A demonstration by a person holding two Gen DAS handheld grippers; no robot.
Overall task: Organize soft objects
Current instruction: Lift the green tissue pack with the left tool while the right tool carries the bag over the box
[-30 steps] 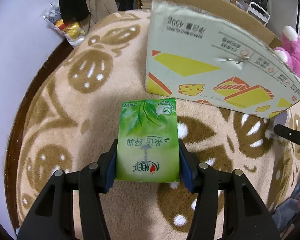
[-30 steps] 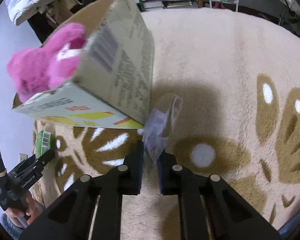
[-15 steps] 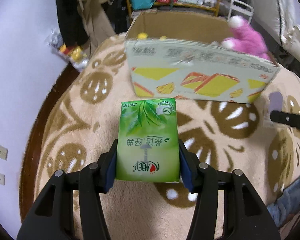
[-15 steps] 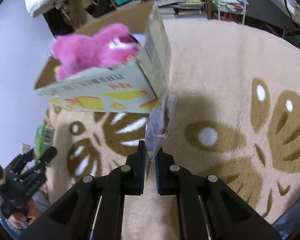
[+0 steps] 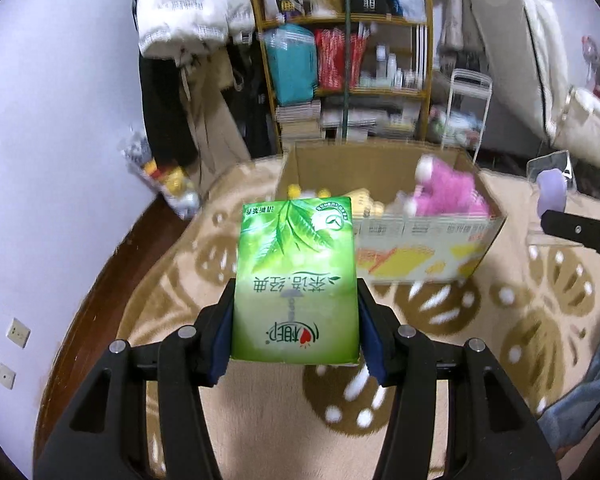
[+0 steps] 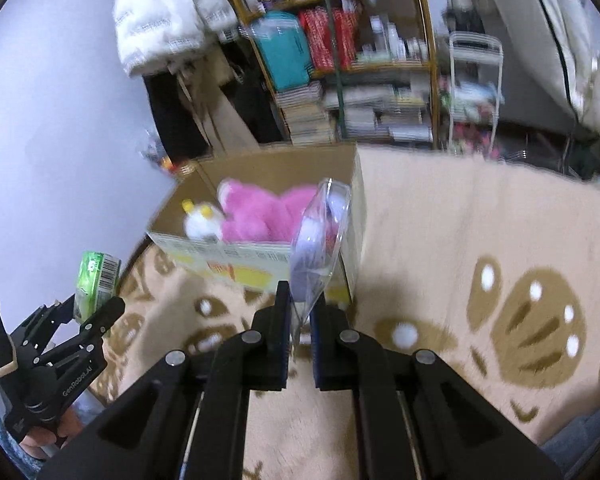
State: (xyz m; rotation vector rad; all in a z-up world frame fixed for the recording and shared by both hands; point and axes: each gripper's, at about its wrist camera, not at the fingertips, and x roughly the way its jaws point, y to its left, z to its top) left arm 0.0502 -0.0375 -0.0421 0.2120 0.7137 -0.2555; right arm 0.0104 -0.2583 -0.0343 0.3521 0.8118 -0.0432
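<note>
My left gripper (image 5: pixel 296 320) is shut on a green tissue pack (image 5: pixel 296 280) and holds it above the rug, short of the open cardboard box (image 5: pixel 420 236). The pack also shows in the right wrist view (image 6: pixel 96 284). My right gripper (image 6: pixel 300 312) is shut on a clear plastic packet with a pale purple item (image 6: pixel 320 236), held up in front of the box (image 6: pixel 260 260). Inside the box lie a pink plush toy (image 6: pixel 268 216) and a white and yellow plush toy (image 6: pixel 200 224).
The box stands on a beige rug with brown patterns (image 6: pixel 480 260). Behind it are a crowded shelf (image 5: pixel 348 64), hanging coats (image 5: pixel 188 80) and a folding chair (image 5: pixel 468 100). A bag of toys (image 5: pixel 168 184) lies by the left wall.
Both grippers have risen and tilted up with their loads. The box now sits lower and farther in view, its inside visible, and the shelf has come into sight.
</note>
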